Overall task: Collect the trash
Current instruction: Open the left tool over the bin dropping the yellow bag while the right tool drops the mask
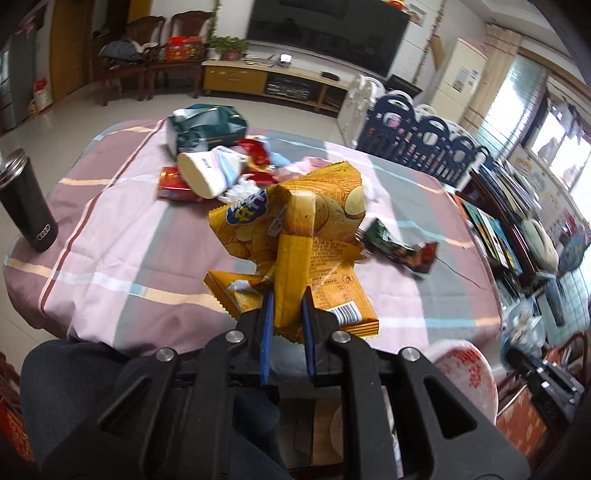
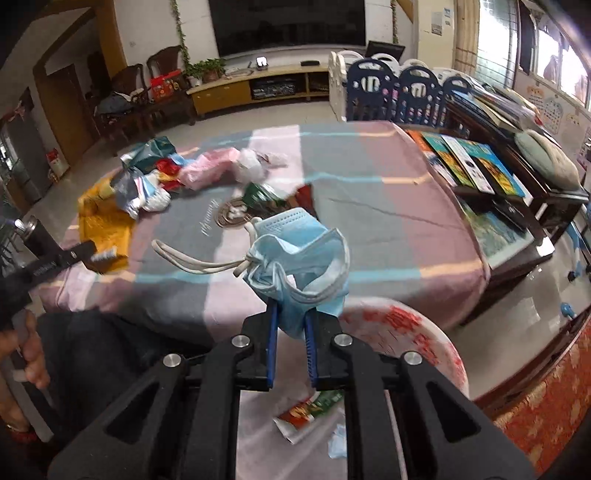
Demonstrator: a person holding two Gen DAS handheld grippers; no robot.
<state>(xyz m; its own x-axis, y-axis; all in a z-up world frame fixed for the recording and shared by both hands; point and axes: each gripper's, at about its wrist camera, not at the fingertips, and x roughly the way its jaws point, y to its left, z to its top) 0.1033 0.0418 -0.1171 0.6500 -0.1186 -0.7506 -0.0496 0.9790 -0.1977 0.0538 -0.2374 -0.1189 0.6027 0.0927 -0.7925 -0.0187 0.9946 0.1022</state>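
At the near edge of the table, I see my left gripper (image 1: 287, 295) clamped on a crumpled yellow chip bag (image 1: 295, 236), its blue pads (image 1: 267, 314) pressing a folded strip of the foil; the bag hangs lifted above the tablecloth (image 1: 110, 258). Below the gripper body a dark trouser leg (image 1: 74, 387) shows, and to its right the rim of a white basin with red print (image 1: 465, 373).

In the right wrist view, my right gripper (image 2: 291, 314) is closed on a light blue face mask (image 2: 303, 254), pinched at its lower folds, with the white ear loops (image 2: 192, 258) trailing left in the air. Beneath the fingers I note a red and green wrapper (image 2: 310, 410) lying inside the basin, beside a small blue scrap (image 2: 338, 439). At the left edge a hand (image 2: 26, 354) grips the other tool's handle.

Further out on the cloth, a green and red wrapper (image 1: 399, 247) lies just right of the chip bag. Beyond it sits a heap of trash: a white paper cup (image 1: 207, 171) on its side, a red packet (image 1: 173, 184) under it, a dark green bag (image 1: 207, 125) behind, and pink and white plastic bags (image 2: 229, 166) alongside. A black tumbler (image 1: 26, 203) stands upright at the table's left edge.

Past the table, I record wooden chairs (image 1: 147, 55), a low yellow cabinet (image 1: 236, 79) beneath a large dark screen (image 1: 325, 33), and a blue and white play fence (image 1: 413, 136).
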